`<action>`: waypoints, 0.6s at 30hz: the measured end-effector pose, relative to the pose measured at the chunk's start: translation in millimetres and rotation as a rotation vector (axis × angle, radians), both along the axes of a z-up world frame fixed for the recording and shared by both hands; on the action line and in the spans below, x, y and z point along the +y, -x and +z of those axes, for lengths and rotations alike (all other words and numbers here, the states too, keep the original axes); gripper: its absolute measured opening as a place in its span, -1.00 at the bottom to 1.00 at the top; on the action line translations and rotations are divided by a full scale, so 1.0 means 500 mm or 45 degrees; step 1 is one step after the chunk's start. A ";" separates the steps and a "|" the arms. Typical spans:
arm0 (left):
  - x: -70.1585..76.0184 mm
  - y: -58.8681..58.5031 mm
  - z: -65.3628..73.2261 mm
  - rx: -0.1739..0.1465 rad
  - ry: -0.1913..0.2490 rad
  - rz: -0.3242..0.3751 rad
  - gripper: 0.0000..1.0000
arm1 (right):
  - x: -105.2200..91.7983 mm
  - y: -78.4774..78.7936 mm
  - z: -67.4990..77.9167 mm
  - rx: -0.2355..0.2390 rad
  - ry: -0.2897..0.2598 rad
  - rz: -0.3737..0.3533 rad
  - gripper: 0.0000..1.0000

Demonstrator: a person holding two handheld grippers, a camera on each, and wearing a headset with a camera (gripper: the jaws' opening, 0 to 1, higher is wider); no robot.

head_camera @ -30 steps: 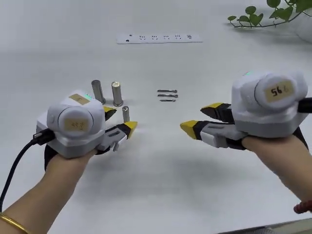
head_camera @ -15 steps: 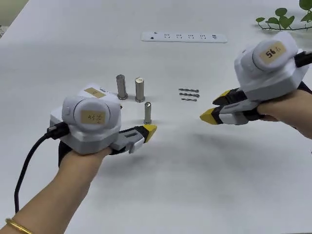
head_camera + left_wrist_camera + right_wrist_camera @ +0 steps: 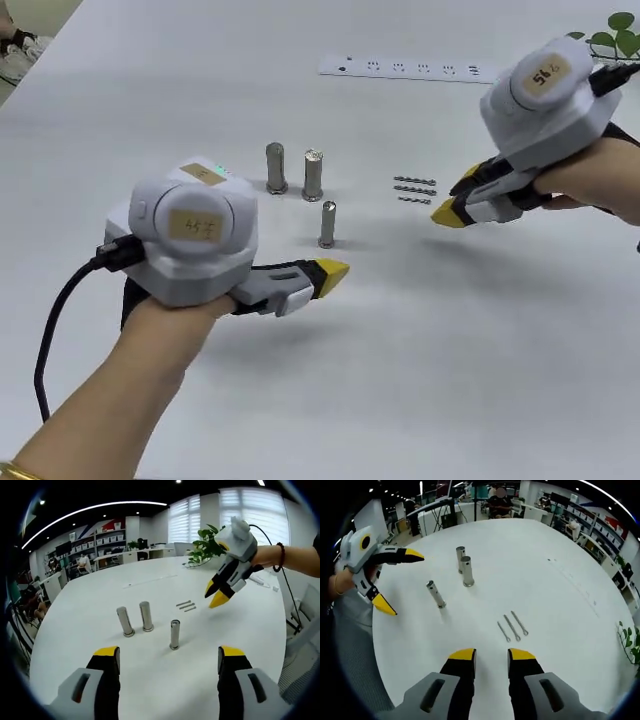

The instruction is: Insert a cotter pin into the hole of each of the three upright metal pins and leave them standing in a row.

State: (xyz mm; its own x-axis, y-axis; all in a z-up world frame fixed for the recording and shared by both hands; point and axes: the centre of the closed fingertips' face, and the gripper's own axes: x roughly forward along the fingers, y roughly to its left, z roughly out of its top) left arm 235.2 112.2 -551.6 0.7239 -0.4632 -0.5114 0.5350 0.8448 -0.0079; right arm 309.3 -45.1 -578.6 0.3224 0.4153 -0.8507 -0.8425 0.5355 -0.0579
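Right hand-held gripper (image 3: 456,197) closer to cotter pins (image 3: 414,190), jaws slightly parted.

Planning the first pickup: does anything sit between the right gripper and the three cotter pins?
Nothing visible does. The right gripper faces the cotter pins across bare table; the metal pins stand off to one side, toward the left gripper.

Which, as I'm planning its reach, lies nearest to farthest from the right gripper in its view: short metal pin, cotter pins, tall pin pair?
1. Cotter pins, just ahead of the right gripper.
2. Short metal pin, ahead, to the left.
3. Tall pin pair, beyond it.
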 end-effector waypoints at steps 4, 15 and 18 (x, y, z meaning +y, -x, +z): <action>0.008 0.000 0.009 -0.003 0.023 0.006 0.66 | 0.002 -0.019 -0.015 0.011 0.029 0.021 -0.64; 0.026 -0.002 0.012 -0.018 0.037 0.022 0.73 | 0.023 -0.043 -0.037 0.031 0.123 0.161 -0.72; 0.028 -0.003 0.013 -0.021 0.052 0.029 0.70 | 0.027 -0.047 -0.044 0.040 0.143 0.196 -0.75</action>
